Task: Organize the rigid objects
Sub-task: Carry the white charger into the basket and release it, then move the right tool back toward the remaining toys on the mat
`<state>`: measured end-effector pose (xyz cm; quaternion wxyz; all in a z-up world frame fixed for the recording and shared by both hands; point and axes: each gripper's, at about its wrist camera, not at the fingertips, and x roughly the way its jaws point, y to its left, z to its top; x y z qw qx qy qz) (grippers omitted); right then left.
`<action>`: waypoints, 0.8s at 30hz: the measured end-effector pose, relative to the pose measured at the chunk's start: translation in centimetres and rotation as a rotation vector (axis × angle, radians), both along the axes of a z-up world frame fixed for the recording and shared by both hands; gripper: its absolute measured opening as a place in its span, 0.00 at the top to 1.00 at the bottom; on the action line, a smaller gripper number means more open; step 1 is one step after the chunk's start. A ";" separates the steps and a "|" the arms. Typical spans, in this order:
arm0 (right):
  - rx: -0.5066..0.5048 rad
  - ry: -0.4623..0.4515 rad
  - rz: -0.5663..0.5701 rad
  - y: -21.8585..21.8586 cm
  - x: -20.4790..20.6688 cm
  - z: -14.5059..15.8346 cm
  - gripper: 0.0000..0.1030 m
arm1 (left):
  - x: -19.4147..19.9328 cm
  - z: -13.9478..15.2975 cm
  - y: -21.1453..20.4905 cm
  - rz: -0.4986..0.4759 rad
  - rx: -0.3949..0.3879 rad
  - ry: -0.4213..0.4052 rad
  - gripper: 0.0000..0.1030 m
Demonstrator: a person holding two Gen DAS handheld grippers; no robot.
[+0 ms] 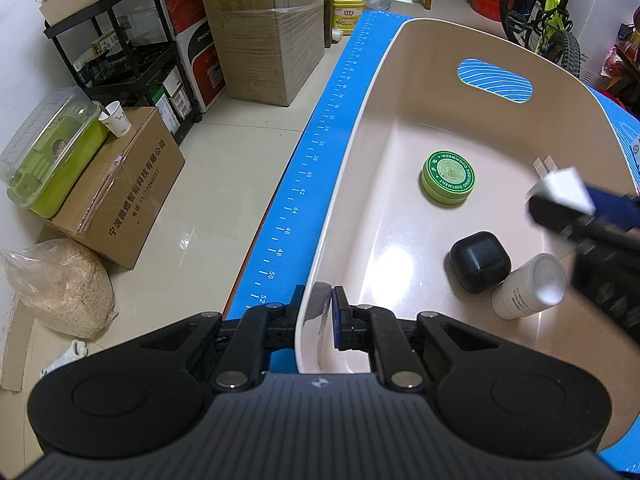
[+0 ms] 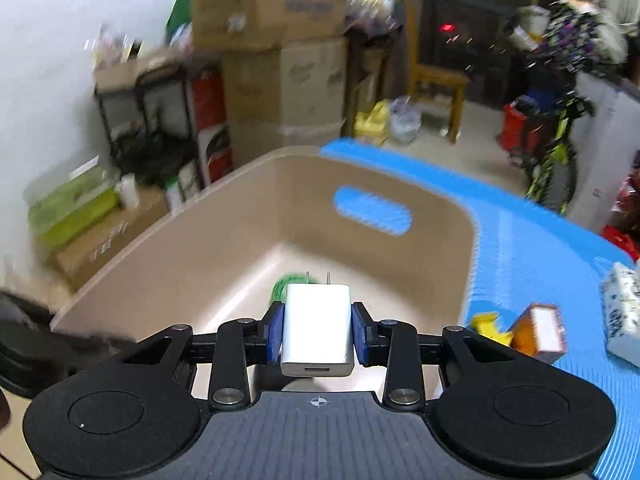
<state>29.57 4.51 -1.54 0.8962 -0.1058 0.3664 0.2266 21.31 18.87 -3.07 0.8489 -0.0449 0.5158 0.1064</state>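
A beige plastic bin with a handle slot stands on the blue mat. My left gripper is shut on the bin's near wall. Inside the bin lie a green ointment tin, a black case and a small white bottle. My right gripper is shut on a white wall charger, prongs pointing forward, held over the bin. In the left wrist view the right gripper comes in from the right edge with the charger. The green tin shows blurred behind the charger.
On the mat to the right of the bin lie a yellow item, an orange box and a white patterned box. Cardboard boxes, a black shelf and a bicycle stand on the floor beyond the table.
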 end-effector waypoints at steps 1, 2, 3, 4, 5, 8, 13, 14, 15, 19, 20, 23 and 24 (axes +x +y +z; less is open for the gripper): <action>-0.019 0.011 0.010 0.3 -0.2 -0.3 0.59 | 0.0 0.0 0.0 0.000 0.000 0.000 0.86; -0.036 0.024 0.019 0.6 -0.2 -0.6 0.59 | 0.0 0.0 0.0 0.000 0.001 0.000 0.86; -0.055 0.041 0.030 0.9 -0.2 -0.9 0.59 | 0.0 0.0 0.0 0.000 0.001 0.000 0.86; -0.068 0.055 0.035 1.1 -0.2 -1.2 0.59 | 0.0 0.0 0.0 0.000 0.000 0.000 0.86; -0.078 0.065 0.040 1.2 -0.2 -1.3 0.59 | 0.0 0.0 0.0 0.000 0.002 0.000 0.86; -0.099 0.074 0.047 1.1 -0.1 -1.2 0.52 | 0.0 0.2 0.0 0.000 0.003 0.000 0.86; -0.040 0.062 0.021 0.1 -0.3 -0.4 0.48 | 0.0 0.2 0.1 0.000 0.004 0.000 0.86; -0.025 0.057 0.011 -0.2 -0.3 -0.3 0.45 | 0.0 0.2 0.0 0.000 0.004 0.001 0.86; -0.005 0.049 -0.006 -0.6 -0.3 0.0 0.43 | 0.0 0.2 0.1 0.001 0.004 0.000 0.85; 0.064 0.004 -0.064 -2.7 -0.6 1.7 0.37 | 0.1 0.4 0.3 0.001 0.004 0.001 0.86; 0.076 -0.008 -0.079 -3.3 -0.7 2.2 0.36 | 0.1 0.4 0.2 0.001 0.003 0.001 0.86; 0.110 -0.022 -0.122 -5.3 -1.0 3.3 0.32 | 0.1 0.4 0.3 0.001 0.002 0.001 0.85; 0.118 -0.032 -0.136 -6.0 -1.1 3.6 0.32 | 0.1 0.4 0.3 0.001 0.003 0.001 0.85</action>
